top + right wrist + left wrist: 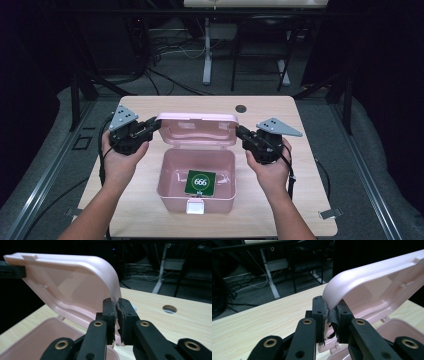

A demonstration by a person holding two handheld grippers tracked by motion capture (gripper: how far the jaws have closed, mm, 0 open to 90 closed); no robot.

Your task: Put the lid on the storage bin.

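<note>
Black pads of my left hand-held gripper (pixel 329 315) are clamped on the left corner of the pink lid (pixel 196 129), and my right hand-held gripper (pixel 117 315) is pinched onto the right corner, so I've got it by both ends. Lid stands raised between my two hands, long axis running straight across from one to the other, each hand equally near. Below and toward me sits the open pink box (pixel 196 181) on the desk (pixel 300 200), a green card (pixel 201 182) lying inside.
</note>
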